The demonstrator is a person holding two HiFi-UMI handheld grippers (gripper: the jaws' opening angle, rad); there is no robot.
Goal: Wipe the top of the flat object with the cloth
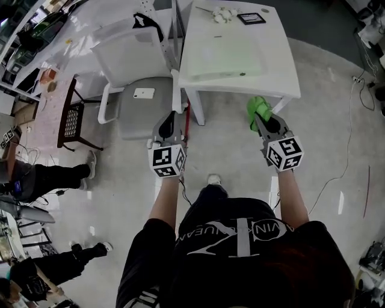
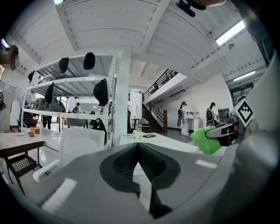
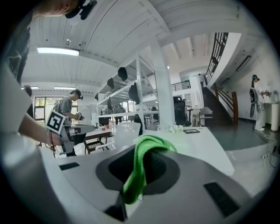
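Observation:
A green cloth (image 1: 257,108) hangs from my right gripper (image 1: 261,118), which is shut on it just short of the white table's (image 1: 283,72) near edge. In the right gripper view the cloth (image 3: 141,164) drapes over and between the jaws of that gripper (image 3: 142,151). A pale flat board (image 1: 227,57) lies on the tabletop, past both grippers. My left gripper (image 1: 171,120) is shut and holds nothing, level with the right one and below the table's left corner. In the left gripper view its jaws (image 2: 138,146) meet at the tips, with the cloth (image 2: 204,139) off to the right.
A black-framed tablet (image 1: 251,18) and white crumpled bits (image 1: 221,13) sit at the table's far edge. A white chair (image 1: 129,57) and a grey seat with a phone (image 1: 144,93) stand left of the table. A dark wooden chair (image 1: 72,117) and seated people's legs (image 1: 57,174) are further left.

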